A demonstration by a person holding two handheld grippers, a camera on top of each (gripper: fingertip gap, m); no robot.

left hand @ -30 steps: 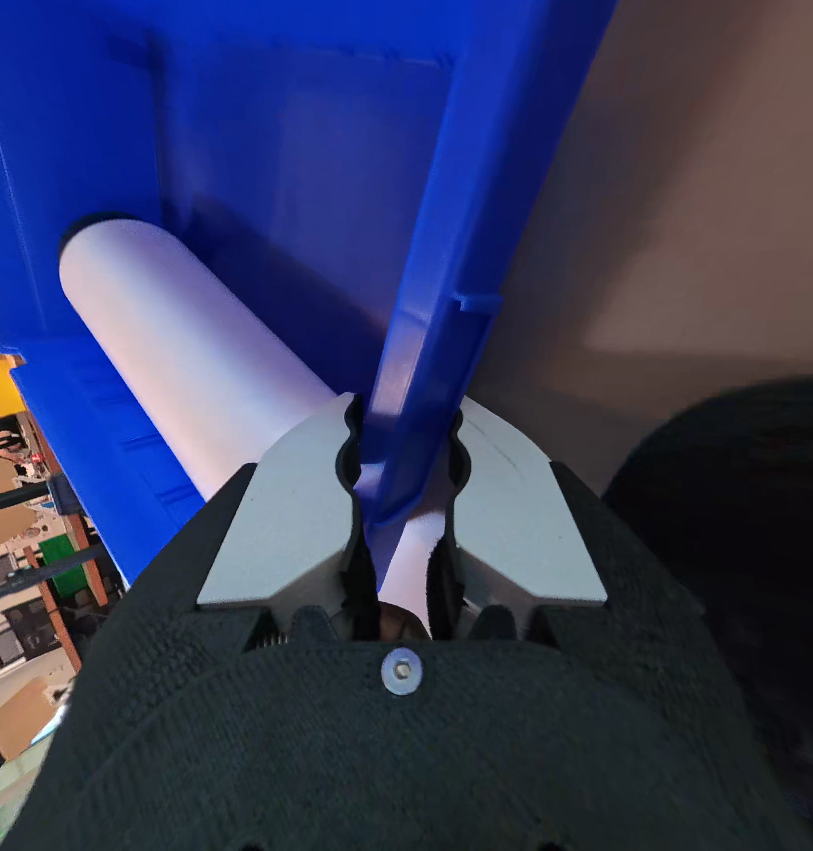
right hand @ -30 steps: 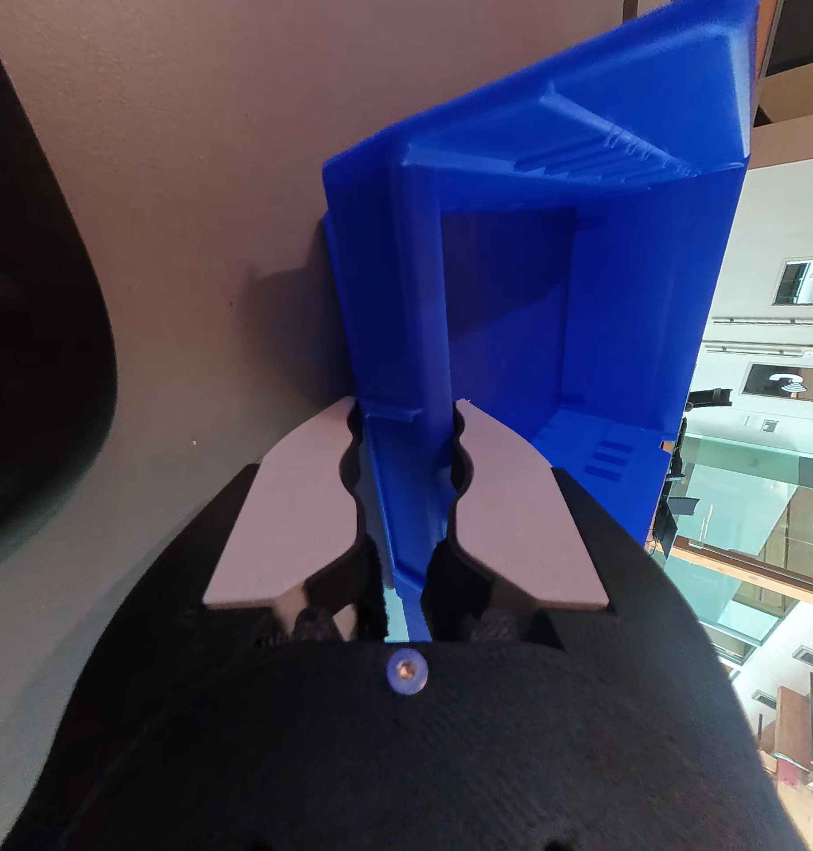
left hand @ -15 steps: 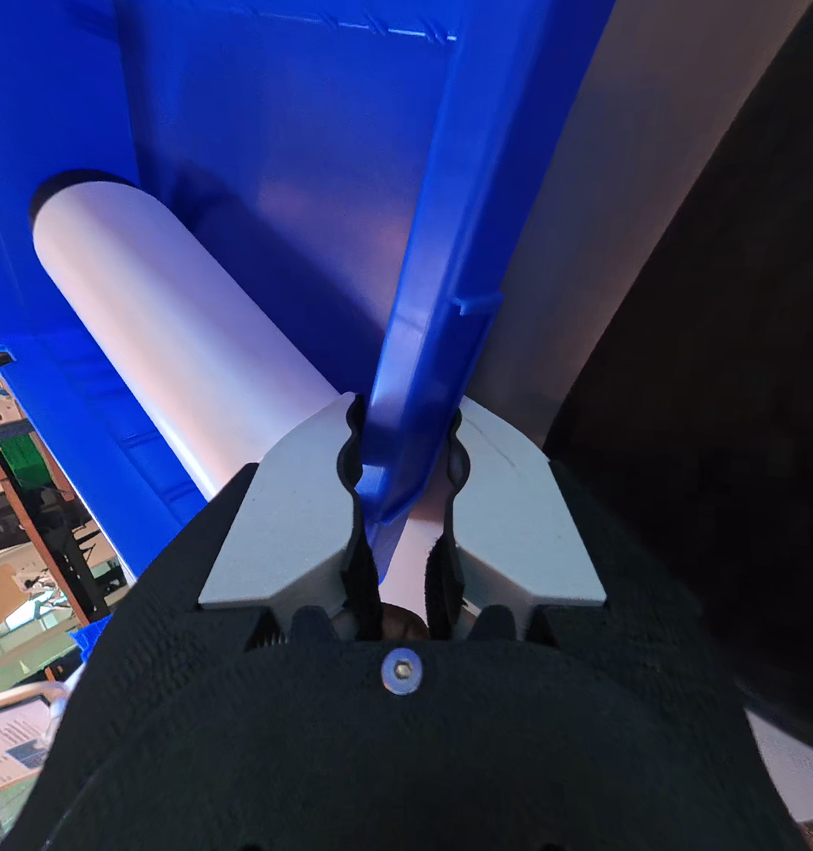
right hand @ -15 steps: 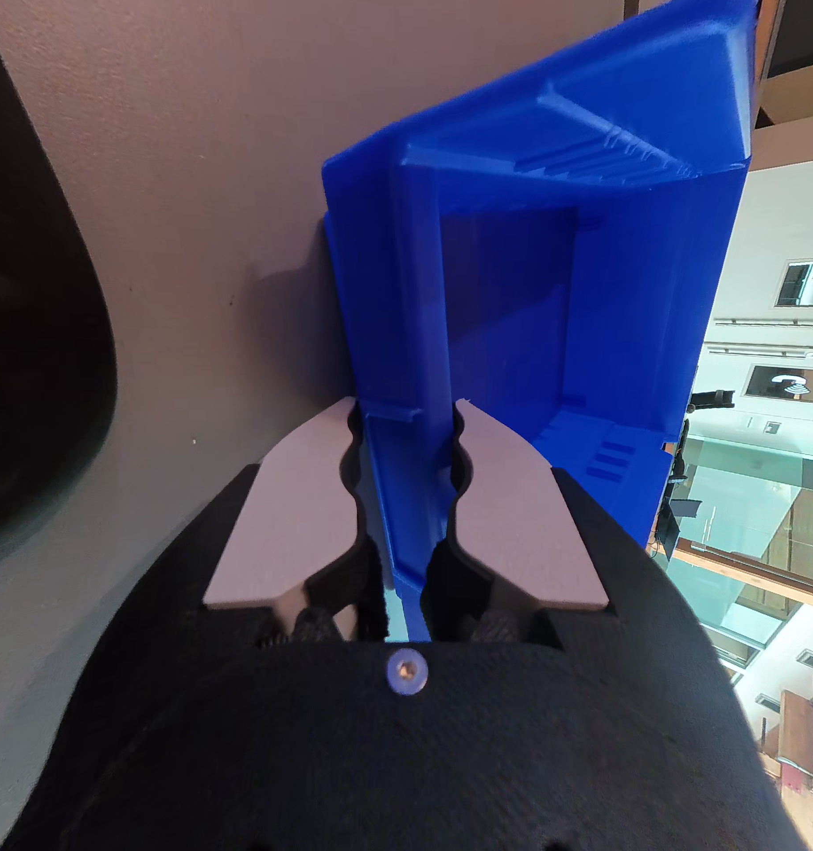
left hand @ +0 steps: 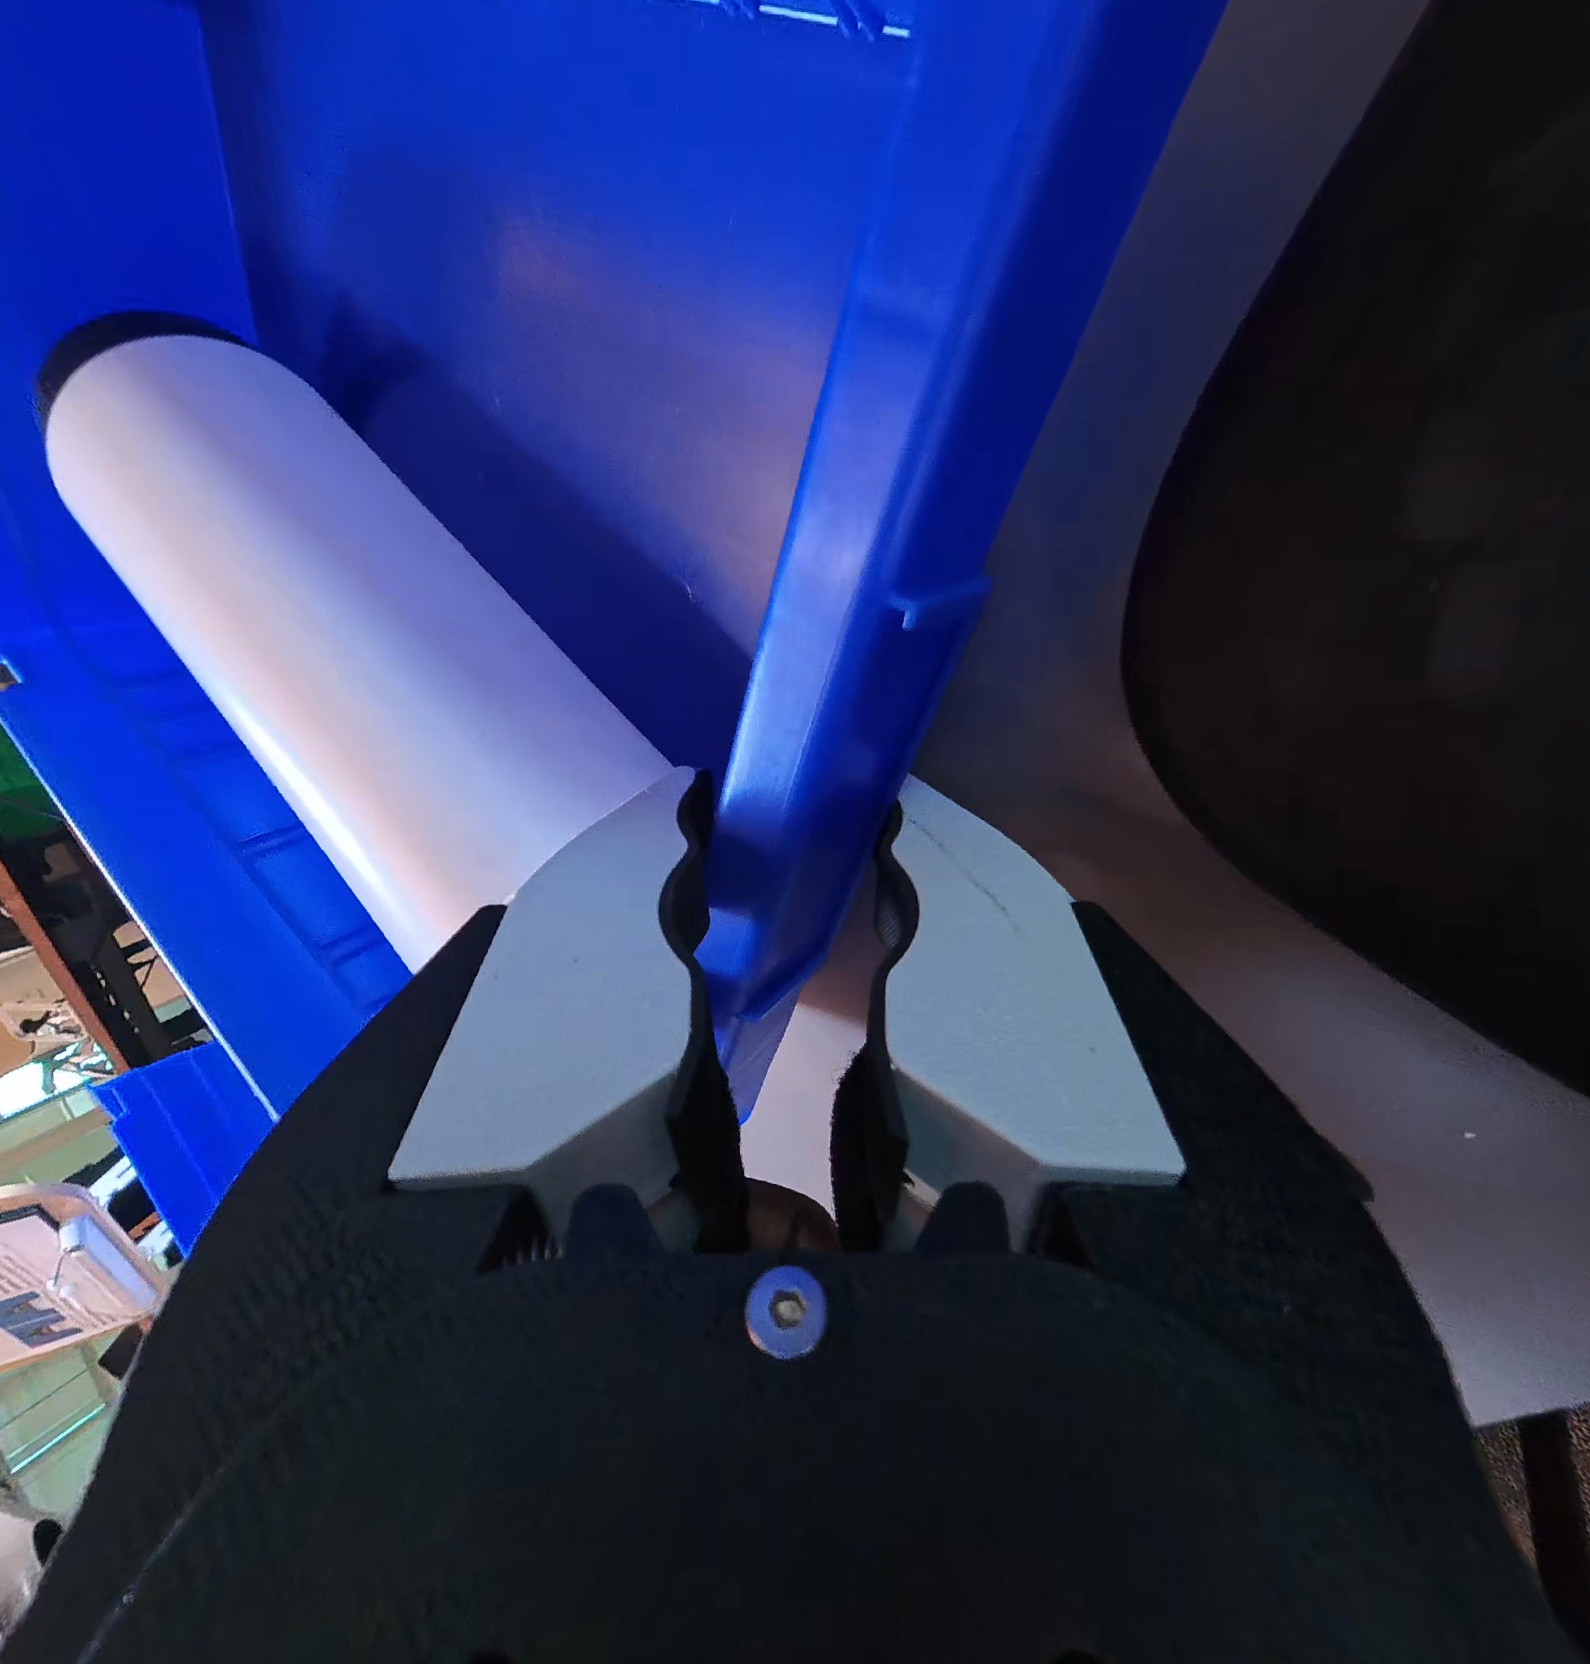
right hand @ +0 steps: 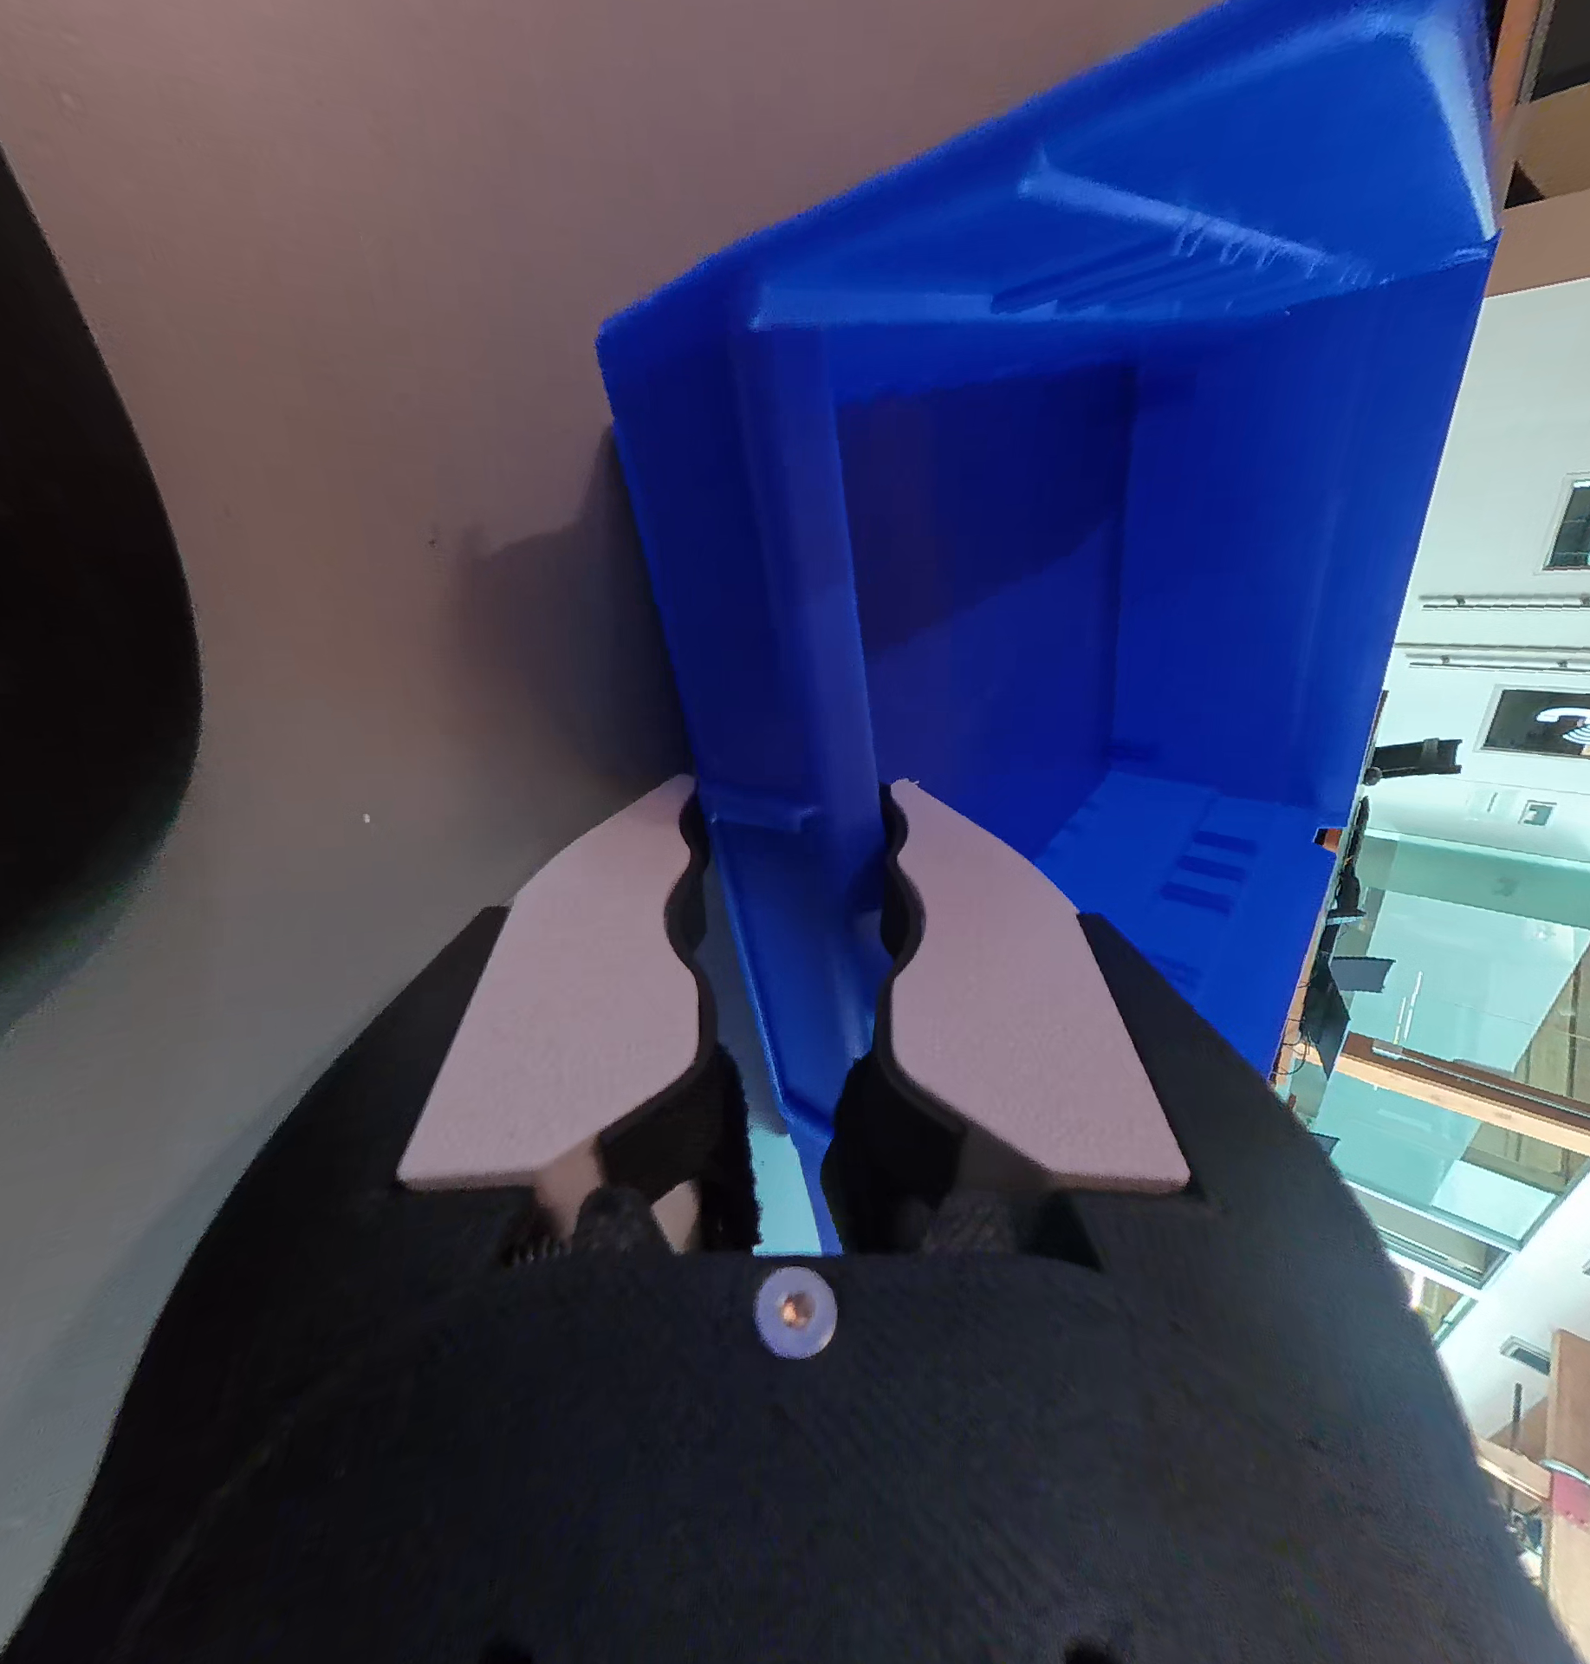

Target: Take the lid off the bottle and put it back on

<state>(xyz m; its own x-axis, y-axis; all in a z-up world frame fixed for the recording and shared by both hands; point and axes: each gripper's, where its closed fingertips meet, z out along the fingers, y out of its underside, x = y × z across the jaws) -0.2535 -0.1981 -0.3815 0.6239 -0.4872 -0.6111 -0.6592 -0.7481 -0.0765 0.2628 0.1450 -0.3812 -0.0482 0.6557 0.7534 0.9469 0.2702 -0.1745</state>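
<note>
- A blue plastic bin is gripped from two sides, its open mouth turned toward both cameras so its floor stands like a back wall.
- Inside it lies a white bottle, a smooth cylinder on its side running along one inner wall; its far end shows a dark edge against the bin's floor. Its near end is hidden behind the left tool's fingers, so I cannot tell whether the lid is on.
- The left tool is pinched narrow on the bin's rim wall, one grey finger inside the bin, the other outside.
- The right tool clamps another rim of the same bin the same way; from this side the part of the bin's inside that shows holds nothing.
- Beside the bin runs a pale, matte counter, with a large dark rounded shape at its edge that I cannot identify.
- Beyond are glass partitions, white walls and a small framed sign.
</note>
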